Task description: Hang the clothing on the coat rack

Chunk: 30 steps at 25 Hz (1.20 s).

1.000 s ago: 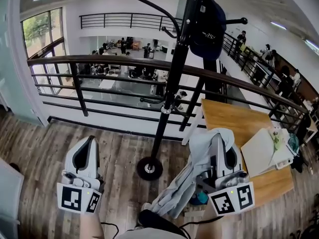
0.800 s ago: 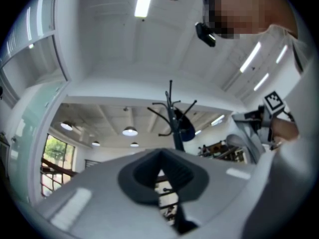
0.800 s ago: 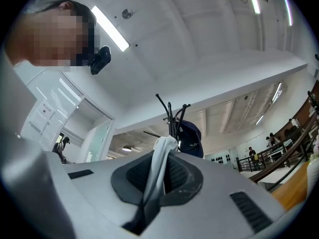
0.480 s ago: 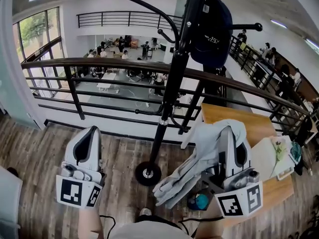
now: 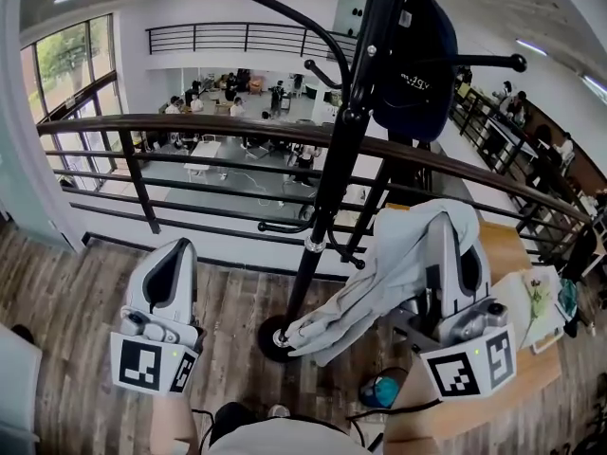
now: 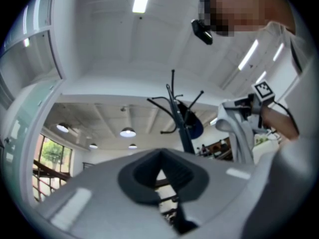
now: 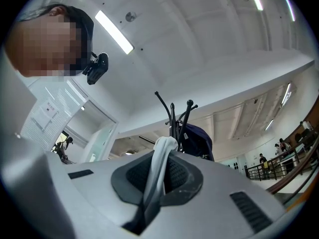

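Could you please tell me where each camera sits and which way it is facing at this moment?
Head view: on the person's head, facing forward and down at the coat rack, railing and floor; left tool, right tool and forearms show.
Left gripper view: on the left tool, tilted up along its shut, empty jaws toward ceiling and rack; the person's arm shows.
Right gripper view: on the right tool, tilted up along jaws pinching the grey jacket.
Shared: both gripper views see the rack's dark bag.
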Tool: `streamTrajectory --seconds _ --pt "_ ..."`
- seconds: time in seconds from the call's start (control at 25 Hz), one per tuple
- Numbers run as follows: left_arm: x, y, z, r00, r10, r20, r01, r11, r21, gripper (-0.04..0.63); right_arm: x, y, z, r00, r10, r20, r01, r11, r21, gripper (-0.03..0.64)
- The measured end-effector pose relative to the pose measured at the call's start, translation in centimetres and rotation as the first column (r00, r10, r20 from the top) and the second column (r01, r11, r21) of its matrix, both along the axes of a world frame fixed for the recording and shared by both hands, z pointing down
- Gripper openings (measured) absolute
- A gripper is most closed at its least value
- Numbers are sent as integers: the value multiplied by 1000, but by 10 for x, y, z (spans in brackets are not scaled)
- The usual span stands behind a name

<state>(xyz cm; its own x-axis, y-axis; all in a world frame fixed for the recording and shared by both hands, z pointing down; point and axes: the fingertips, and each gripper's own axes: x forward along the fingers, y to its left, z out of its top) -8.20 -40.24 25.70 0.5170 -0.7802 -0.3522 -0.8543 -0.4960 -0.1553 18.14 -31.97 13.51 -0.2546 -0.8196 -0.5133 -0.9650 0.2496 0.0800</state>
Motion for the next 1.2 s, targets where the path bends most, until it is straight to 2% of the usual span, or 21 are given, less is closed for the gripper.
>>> streamTrajectory --seconds 0.2,0.48,0.76,1.2 --pt "3 -51 -2 999 43 -11 -43 999 -10 6 -3 -45 -15 999 34 -13 -34 999 -5 5" --pt "-3 -88 2 990 139 -1 -139 990 -22 7 -15 -59 -34 990 138 -9 -138 990 10 5" --pt "-18 -128 3 982 187 -14 -187 982 -39 6 -28 -87 -74 971 234 -43 -232 971 51 5" --pt "-12 -143 5 961 276 -22 -276 960 -47 7 -34 -97 -116 953 294 -75 -289 955 72 5"
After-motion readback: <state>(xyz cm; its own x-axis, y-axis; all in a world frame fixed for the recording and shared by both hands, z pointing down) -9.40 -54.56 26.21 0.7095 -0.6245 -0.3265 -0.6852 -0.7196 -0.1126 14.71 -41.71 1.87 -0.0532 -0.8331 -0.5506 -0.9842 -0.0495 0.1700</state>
